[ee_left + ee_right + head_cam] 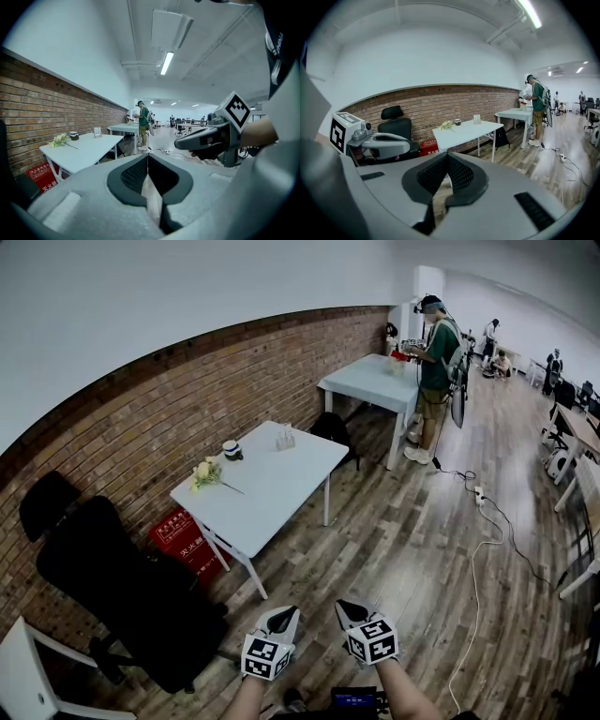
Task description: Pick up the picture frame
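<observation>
Grey left tongs (280, 618), right tongs (349, 609) sit closed, empty.

Red box (41, 180), white characters 灭火 on its front, the rest too small to read

1. The bench (281, 491) stands alongside the brick wall (141, 418).
2. On the bench, along its wall side: flowers (206, 472) at the near end, a cup (232, 450) just beyond them, the picture frame (286, 438) towards the far end.
3. A box (186, 540) sits on the floor by the bench's near end; an office chair (122, 587) is nearer still.
4. Past the bench's far end stands a second bench (375, 381), with a person (433, 381) beside it.
</observation>
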{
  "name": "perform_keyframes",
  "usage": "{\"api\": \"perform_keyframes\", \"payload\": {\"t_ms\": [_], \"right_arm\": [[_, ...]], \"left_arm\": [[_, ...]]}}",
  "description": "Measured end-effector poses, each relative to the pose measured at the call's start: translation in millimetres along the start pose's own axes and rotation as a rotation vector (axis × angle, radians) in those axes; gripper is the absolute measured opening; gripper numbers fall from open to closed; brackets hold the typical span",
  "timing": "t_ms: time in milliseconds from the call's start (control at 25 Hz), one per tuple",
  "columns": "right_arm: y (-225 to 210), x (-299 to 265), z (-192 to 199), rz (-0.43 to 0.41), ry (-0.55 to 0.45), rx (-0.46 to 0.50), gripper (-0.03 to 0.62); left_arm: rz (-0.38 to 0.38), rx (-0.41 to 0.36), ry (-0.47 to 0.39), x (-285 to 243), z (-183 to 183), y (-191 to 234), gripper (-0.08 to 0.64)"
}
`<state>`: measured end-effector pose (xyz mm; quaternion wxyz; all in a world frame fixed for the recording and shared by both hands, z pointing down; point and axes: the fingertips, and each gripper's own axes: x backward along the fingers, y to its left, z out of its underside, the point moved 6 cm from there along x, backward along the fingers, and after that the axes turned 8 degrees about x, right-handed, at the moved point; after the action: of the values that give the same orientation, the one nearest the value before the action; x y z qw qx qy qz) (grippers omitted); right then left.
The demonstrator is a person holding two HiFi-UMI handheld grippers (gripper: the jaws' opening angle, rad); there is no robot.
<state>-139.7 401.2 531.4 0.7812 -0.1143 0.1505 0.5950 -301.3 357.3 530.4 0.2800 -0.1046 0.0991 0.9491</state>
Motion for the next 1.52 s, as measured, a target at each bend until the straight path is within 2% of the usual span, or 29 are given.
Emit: {"api": "perform_keyframes", "payload": {"t_ms": [200,840,1520], "right_arm": [[-1,2,-2,0.001,0.005,0.002,0.008],[-6,8,6,-0.004,0.001,-0.002,0.008],[-52,28,22,-0.015,-0.001,0.015,0.008]], "left_arm": [[0.006,0.016,-0.013,1,-2,-1,0.012],[0.005,-0.008,0.002,-2,2,-10,0.012],[-0.057,-0.019,0.012,-23,4,-41,0.012]]}}
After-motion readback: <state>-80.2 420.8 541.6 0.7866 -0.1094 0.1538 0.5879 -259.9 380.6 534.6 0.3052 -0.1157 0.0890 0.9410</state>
